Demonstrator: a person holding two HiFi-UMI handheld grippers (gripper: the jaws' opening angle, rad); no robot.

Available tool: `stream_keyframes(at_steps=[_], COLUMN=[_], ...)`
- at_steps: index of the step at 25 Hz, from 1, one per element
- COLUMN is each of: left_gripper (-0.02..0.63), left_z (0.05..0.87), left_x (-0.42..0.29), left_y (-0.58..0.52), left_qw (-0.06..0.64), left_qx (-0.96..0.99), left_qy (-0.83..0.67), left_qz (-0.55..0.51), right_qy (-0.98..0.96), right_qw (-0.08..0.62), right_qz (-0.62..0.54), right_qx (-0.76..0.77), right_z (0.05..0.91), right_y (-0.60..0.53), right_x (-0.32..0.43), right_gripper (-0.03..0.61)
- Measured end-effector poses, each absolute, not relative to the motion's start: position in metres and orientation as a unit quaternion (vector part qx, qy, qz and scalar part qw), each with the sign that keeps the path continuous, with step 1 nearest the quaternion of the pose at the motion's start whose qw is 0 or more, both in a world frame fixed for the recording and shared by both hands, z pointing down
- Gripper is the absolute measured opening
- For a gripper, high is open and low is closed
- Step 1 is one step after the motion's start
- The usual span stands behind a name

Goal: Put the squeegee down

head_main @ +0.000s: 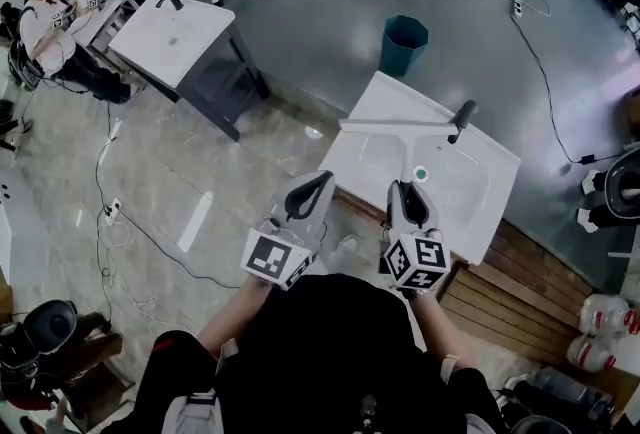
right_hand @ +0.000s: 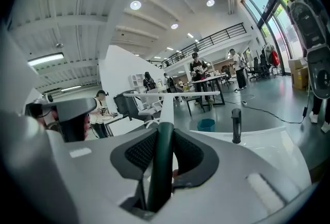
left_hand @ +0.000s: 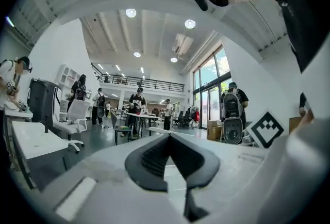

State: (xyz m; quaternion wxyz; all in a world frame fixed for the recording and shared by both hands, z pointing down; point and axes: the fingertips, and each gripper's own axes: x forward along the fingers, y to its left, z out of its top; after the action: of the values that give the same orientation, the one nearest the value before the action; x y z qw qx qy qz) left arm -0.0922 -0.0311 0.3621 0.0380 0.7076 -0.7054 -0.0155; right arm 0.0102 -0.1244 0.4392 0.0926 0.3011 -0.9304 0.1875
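My right gripper (head_main: 412,187) (right_hand: 164,127) is shut on the dark green handle of the squeegee (right_hand: 161,166). The handle runs forward along the jaws to the long white blade (head_main: 395,124) (right_hand: 175,95). That blade lies crosswise above the white sink basin (head_main: 380,102), just left of the black faucet (head_main: 462,119) (right_hand: 236,125). I cannot tell whether the blade touches the basin. My left gripper (head_main: 310,184) (left_hand: 168,138) hangs beside the basin's left edge, shut, with nothing between its pads.
A teal bin (head_main: 403,44) stands on the floor beyond the basin. A second white counter (head_main: 170,37) is at the far left, with a person (head_main: 50,32) beside it. Cables trail over the floor, and wooden boards (head_main: 520,292) lie at the right.
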Motion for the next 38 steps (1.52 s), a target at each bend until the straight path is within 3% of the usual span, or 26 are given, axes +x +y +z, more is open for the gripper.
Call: stream_keyframes(at_steps=[13, 38], left_gripper=[0.002, 0.002], left_z=[0.381, 0.428], left_x=[-0.112, -0.199], left_y=[-0.085, -0.201], left_qw=[0.069, 0.133], left_qx=[0.733, 0.799], left_qy=[-0.677, -0.586], left_qz=[-0.014, -0.014], right_qy=[-0.91, -0.844], right_qw=[0.126, 0.212], right_qz=[0.206, 0.261], right_qx=[0.338, 0.418], right_z=[0.467, 0.547], right_y=[-0.157, -0.246], right_x=[0.005, -0.089], right_gripper=[0.098, 0.098])
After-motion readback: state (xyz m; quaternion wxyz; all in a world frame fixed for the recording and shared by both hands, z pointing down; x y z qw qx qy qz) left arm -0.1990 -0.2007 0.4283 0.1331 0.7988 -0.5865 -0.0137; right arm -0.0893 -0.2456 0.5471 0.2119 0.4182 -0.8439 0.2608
